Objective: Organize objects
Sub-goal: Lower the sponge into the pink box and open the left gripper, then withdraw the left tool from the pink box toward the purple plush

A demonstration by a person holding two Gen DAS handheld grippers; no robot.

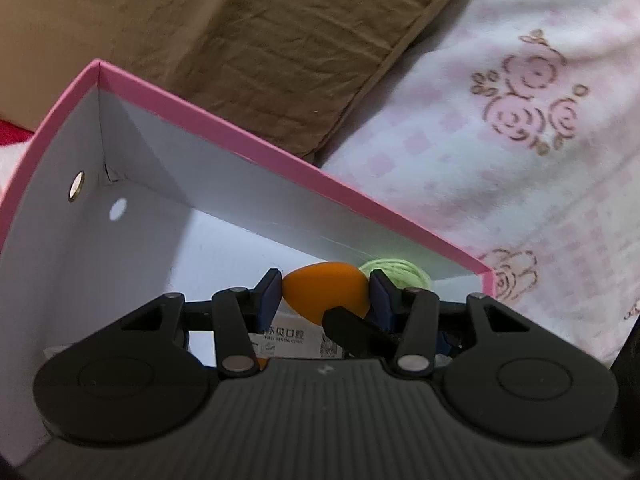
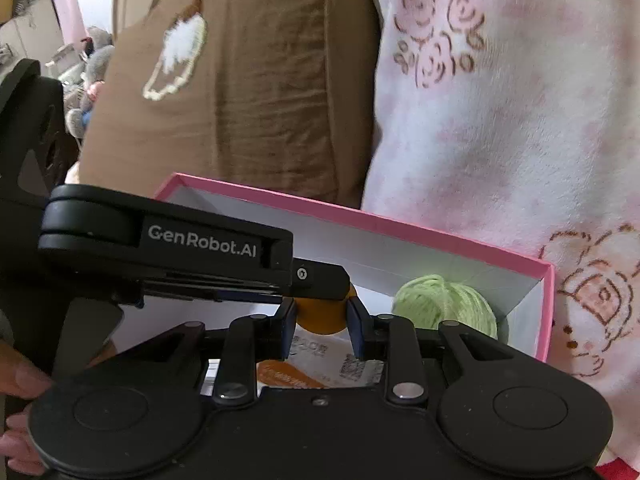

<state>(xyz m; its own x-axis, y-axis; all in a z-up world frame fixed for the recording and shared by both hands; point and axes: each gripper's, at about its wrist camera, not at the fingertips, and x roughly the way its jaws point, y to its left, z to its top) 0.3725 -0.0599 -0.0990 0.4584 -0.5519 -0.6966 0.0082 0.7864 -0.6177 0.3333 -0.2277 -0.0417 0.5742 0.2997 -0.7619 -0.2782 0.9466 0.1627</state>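
Orange egg-shaped object (image 1: 326, 294) sits inside the pink box (image 1: 280, 152), clamped between the pads of both the left gripper (image 1: 325, 294) and the right gripper (image 2: 321, 322). Green yarn ball (image 2: 446, 306) lies just beside it, near the box corner.

We look close, forward-down along both grippers into pink box (image 1: 280, 160); both views share orange sponge (image 1: 324, 292), green yarn (image 2: 444, 300), brown cushion behind.

Soft, even indoor light fills both views, with no hard glare. The white inside of the pink box (image 1: 168, 184) is brightest, with a grey shadow in its corner. The flowered blanket (image 2: 500, 120) looks slightly blurred and washed out. Fisheye bending curves straight edges, and the right view's corners go dark.
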